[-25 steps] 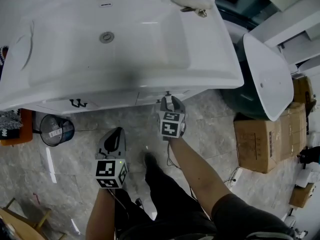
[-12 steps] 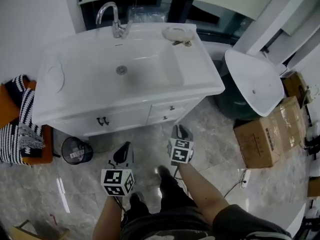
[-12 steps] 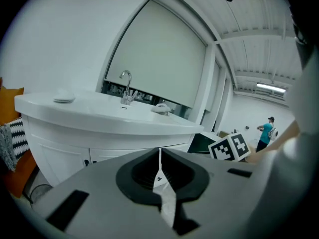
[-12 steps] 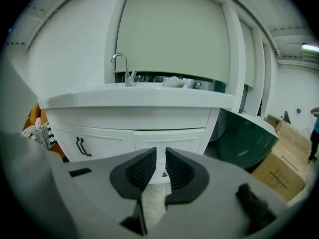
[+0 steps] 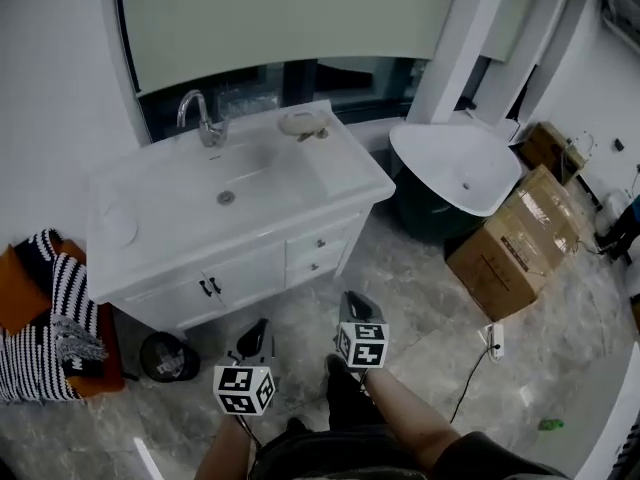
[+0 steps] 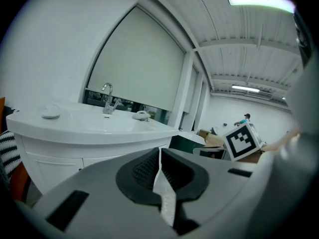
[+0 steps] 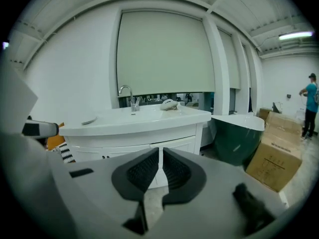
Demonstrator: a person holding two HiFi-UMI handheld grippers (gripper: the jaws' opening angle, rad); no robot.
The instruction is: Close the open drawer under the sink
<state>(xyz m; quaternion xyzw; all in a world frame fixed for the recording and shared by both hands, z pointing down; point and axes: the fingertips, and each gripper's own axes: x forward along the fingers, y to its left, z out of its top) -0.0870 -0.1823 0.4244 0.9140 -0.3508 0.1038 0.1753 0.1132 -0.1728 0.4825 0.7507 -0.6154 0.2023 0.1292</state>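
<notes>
The white sink cabinet stands ahead of me, and its two small drawers on the right sit flush with the front. My left gripper and right gripper hang in the air well back from the cabinet, touching nothing. The left gripper has its jaws together, with nothing between them. In the right gripper view the right gripper points at the drawers; its jaws are closing to a thin slit and hold nothing.
A faucet and soap dish sit on the basin top. A dark bin and a striped cloth lie left of the cabinet. Right of it are a white-and-green tub, cardboard boxes and a power strip.
Both grippers have risen and drawn back from the cabinet, and the view now takes in the whole room. The right gripper's jaws have come nearly together.
</notes>
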